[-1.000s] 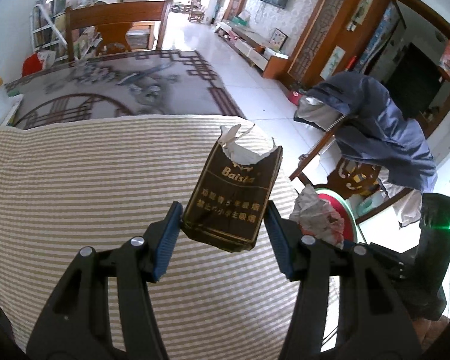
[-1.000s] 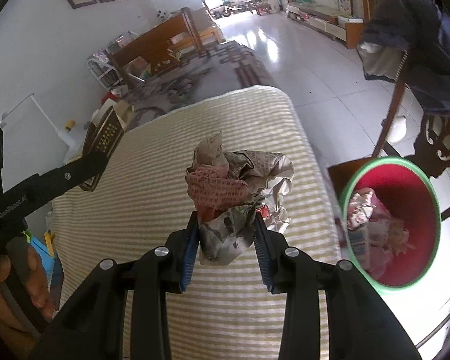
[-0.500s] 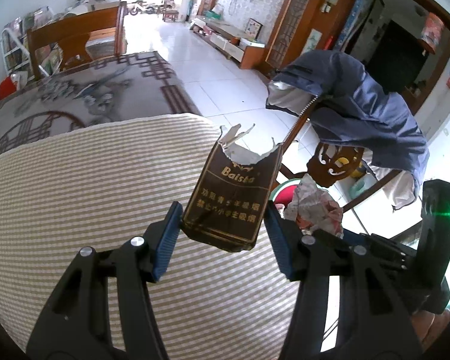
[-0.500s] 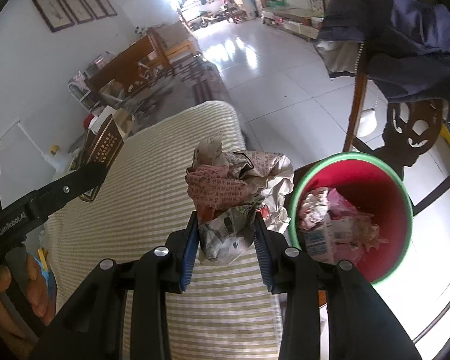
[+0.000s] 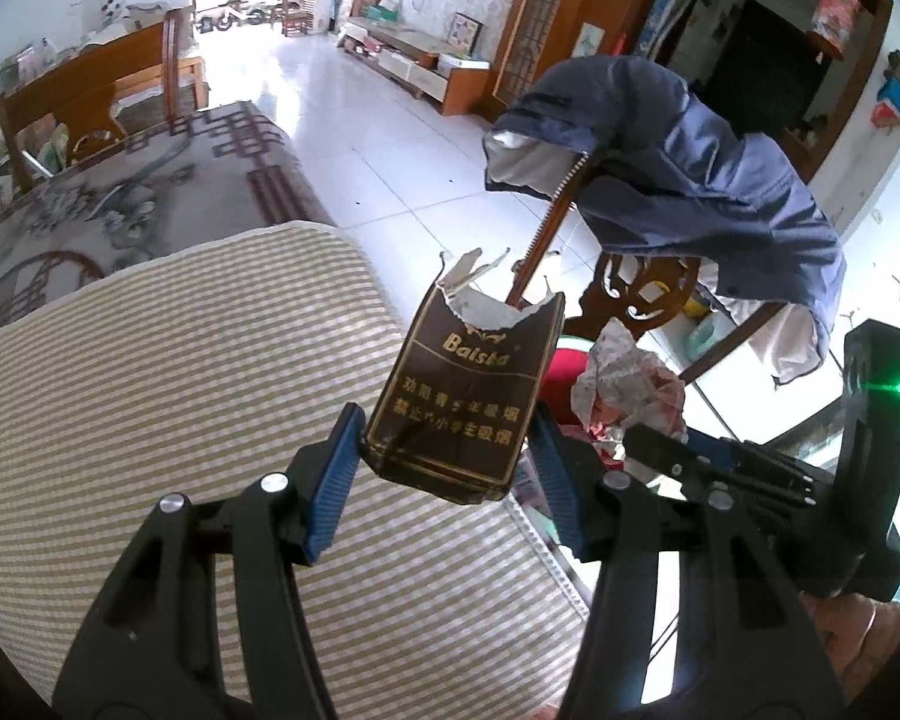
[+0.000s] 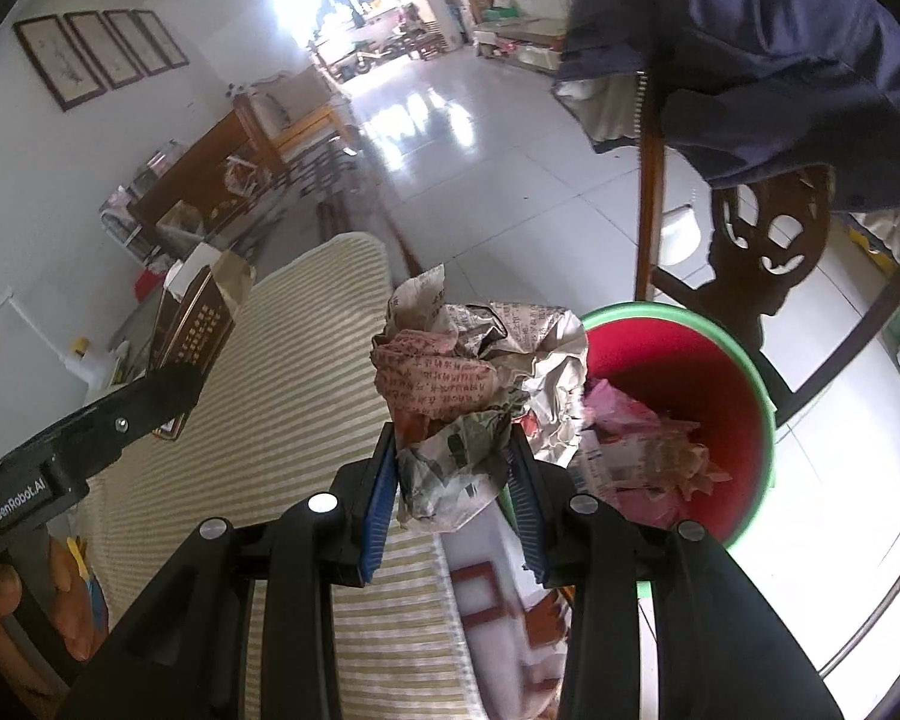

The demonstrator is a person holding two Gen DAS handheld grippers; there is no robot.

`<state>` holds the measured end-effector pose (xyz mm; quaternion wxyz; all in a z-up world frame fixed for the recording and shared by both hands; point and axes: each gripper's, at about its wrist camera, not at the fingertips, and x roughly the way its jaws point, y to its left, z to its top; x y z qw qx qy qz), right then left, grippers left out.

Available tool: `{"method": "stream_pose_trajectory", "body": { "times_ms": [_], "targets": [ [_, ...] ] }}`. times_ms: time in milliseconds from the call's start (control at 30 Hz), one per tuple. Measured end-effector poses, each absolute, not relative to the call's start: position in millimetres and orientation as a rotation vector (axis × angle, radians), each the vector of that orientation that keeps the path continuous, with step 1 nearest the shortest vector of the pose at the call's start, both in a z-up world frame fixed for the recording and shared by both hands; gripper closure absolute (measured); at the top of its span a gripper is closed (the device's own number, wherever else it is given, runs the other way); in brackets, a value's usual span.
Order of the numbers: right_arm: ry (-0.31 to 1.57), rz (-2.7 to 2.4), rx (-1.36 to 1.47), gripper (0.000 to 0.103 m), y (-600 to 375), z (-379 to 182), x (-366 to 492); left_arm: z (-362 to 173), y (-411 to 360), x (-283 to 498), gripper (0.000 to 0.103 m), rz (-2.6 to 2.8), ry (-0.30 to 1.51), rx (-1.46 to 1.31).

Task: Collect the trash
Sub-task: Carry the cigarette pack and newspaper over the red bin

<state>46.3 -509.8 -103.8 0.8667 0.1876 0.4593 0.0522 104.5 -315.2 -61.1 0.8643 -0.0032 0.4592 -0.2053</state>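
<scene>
Since a second ago both our claws have swung rightward off the striped tabletop (image 5: 168, 360): the red bin (image 6: 690, 360) with its green rim, which sat far out to the right of our right claw (image 6: 453, 468), now lies just ahead and to the right of its tips, with the table edge beneath them.

Our right claw is clamped narrow on the crumpled newspaper wad (image 6: 480, 372), which bulges well above and to the right of the pads. Our left claw (image 5: 444, 462) is closed on the torn brown cigarette pack (image 5: 465, 396), gripped low at its base so the ragged top stands tall above the fingers. From the left view the bin shows only as a red patch behind the pack, ahead and right of the tips, with our right claw's wad in front of it.

We judge the step in hand to be carrying both pieces to the bin. To do it well, we should bring the right claw forward and right until the whole wad, not just the pads, hangs over the red interior, then part the jaws. The bin already holds paper scraps, so a low drop is safer. The pack should follow once the right claw clears, keeping away from the chair (image 6: 750, 228) and jacket (image 6: 750, 48) beyond.
</scene>
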Motion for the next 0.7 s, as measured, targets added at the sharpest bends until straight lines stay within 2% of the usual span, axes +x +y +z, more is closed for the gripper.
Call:
{"method": "stream_pose_trajectory", "body": {
  "times_ms": [700],
  "targets": [
    [0.955, -0.053, 0.486, 0.069, -589, -117, 31, -90, -411, 120, 0.050, -0.606, 1.041, 0.109]
  ]
}}
